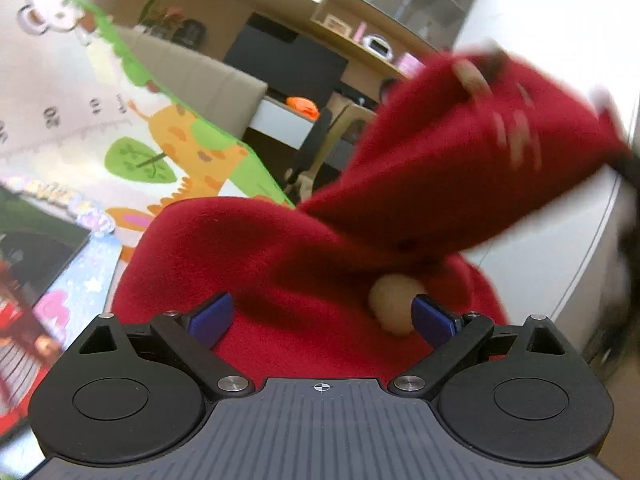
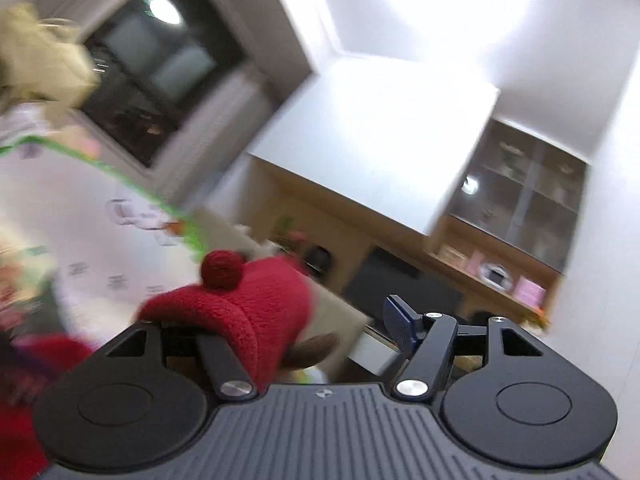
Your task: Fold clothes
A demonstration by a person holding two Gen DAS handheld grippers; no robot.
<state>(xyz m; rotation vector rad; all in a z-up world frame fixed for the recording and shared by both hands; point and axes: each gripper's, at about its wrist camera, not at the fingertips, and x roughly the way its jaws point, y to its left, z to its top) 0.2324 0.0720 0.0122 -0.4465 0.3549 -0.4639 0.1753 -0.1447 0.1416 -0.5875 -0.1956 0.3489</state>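
Left gripper, jaws spread wide, red fleece garment bunched between and ahead of them, ungripped; right gripper, jaws likewise apart, garment's edge draped over its left finger; item: deep red, fuzzy, cream pompom, red pompom.

White walls glow under bright ceiling light. A dark window sits by pale curtains. Along the far wall runs a wooden shelf, a glass-door cabinet above it, a black television below. A beige sofa stands near a colourful play mat.
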